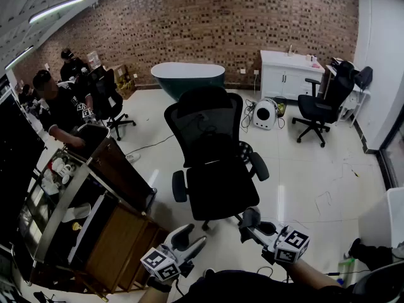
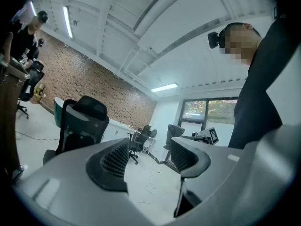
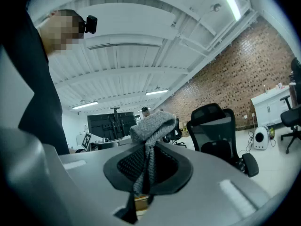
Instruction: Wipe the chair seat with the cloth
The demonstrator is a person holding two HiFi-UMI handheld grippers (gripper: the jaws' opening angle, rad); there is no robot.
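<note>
Grey cloth (image 3: 153,124) pinched tight in the jaws of our right gripper (image 1: 252,225); left gripper (image 1: 191,238) hangs with jaws spread, empty, both near the black chair seat (image 1: 222,191).

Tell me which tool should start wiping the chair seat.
Right. The right tool has its jaws shut on the grey cloth, while the left tool is open and empty. In the head view both hover just short of the chair seat, so reach does not separate them.
</note>
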